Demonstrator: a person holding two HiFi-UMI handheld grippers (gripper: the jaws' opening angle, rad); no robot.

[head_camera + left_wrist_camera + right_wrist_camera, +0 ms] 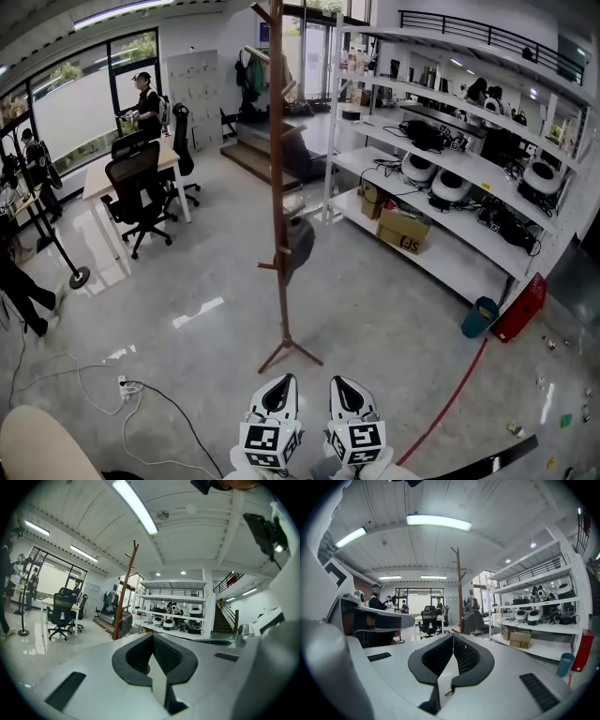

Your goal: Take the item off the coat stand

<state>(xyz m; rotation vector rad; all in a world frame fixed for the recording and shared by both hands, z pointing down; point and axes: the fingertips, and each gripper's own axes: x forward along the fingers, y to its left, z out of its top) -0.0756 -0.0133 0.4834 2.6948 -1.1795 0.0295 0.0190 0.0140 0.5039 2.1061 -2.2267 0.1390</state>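
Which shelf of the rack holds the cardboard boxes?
The lowest shelf: the cardboard boxes sit there, while the shelf above carries white round devices.

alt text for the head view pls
A tall wooden coat stand stands on a grey floor with a grey item hanging from a low peg. The left gripper and right gripper sit side by side at the bottom edge, short of the stand's base. White shelving lines the right; a desk and office chairs are at left.
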